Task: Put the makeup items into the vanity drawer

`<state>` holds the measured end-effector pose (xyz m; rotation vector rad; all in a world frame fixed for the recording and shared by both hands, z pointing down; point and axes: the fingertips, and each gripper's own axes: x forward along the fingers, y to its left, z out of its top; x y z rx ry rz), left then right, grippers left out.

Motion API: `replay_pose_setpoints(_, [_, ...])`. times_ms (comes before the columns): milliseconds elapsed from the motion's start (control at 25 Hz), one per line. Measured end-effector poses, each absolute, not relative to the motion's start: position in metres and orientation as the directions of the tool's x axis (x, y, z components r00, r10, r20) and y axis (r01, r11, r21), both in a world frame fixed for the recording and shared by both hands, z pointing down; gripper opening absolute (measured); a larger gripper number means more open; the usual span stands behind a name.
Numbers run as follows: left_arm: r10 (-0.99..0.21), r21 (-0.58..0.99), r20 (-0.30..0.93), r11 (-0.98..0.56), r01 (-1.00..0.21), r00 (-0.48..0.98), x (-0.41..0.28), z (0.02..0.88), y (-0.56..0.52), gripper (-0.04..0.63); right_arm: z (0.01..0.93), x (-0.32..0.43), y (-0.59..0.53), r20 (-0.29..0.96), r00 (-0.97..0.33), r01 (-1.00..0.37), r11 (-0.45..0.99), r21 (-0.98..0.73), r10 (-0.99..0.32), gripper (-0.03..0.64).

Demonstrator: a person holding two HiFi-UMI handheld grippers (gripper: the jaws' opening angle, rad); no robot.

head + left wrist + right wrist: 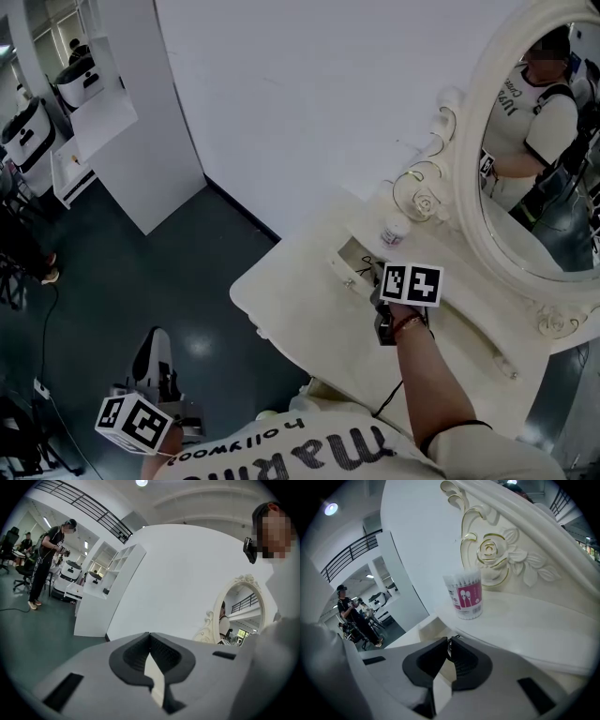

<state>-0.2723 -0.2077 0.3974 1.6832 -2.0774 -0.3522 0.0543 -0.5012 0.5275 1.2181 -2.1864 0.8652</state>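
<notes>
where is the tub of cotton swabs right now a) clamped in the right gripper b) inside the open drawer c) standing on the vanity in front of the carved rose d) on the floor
c: the tub of cotton swabs stands upright on the vanity ledge just in front of the carved rose, beyond the right gripper, whose jaws are together.

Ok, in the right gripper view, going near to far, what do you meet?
Right claw → clear round cotton-swab tub with pink label → carved cream rose with gold trim.
</notes>
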Motion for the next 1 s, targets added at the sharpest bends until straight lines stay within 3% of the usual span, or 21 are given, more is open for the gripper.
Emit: replay_pose_setpoints(1000, [-0.971,0.479,0.178,0.227,-0.848,-0.159,-0.267,0.402,-0.208,0.008,0.535,0.042,-0.496,0.729,-0.516,-0.827,0.482,-0.288,-0.45,0.046])
